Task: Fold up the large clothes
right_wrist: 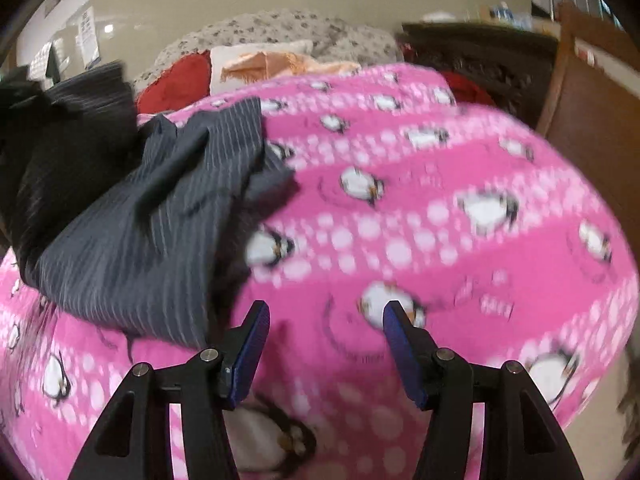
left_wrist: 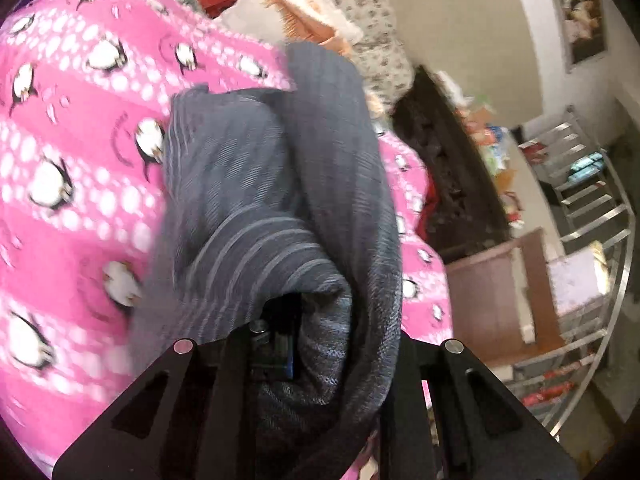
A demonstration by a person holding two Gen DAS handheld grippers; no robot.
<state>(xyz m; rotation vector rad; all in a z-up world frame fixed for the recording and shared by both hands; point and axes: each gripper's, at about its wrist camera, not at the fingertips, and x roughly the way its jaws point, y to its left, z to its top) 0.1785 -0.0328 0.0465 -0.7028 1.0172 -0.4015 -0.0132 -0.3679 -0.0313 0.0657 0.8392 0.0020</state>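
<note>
Ahead of my right tool [right_wrist: 326, 344] the pink penguin blanket [right_wrist: 400, 208] lies bare, free to pass. The grey striped garment [right_wrist: 132, 232] crowds its left; pillows [right_wrist: 256, 60] block the far edge.

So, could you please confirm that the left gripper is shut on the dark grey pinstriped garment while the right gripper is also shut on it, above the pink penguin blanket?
Not quite. The right gripper is open and holds nothing, as the right wrist view shows; only the pink penguin blanket lies beyond its fingers. The left gripper is indeed shut on the dark grey pinstriped garment.
</note>
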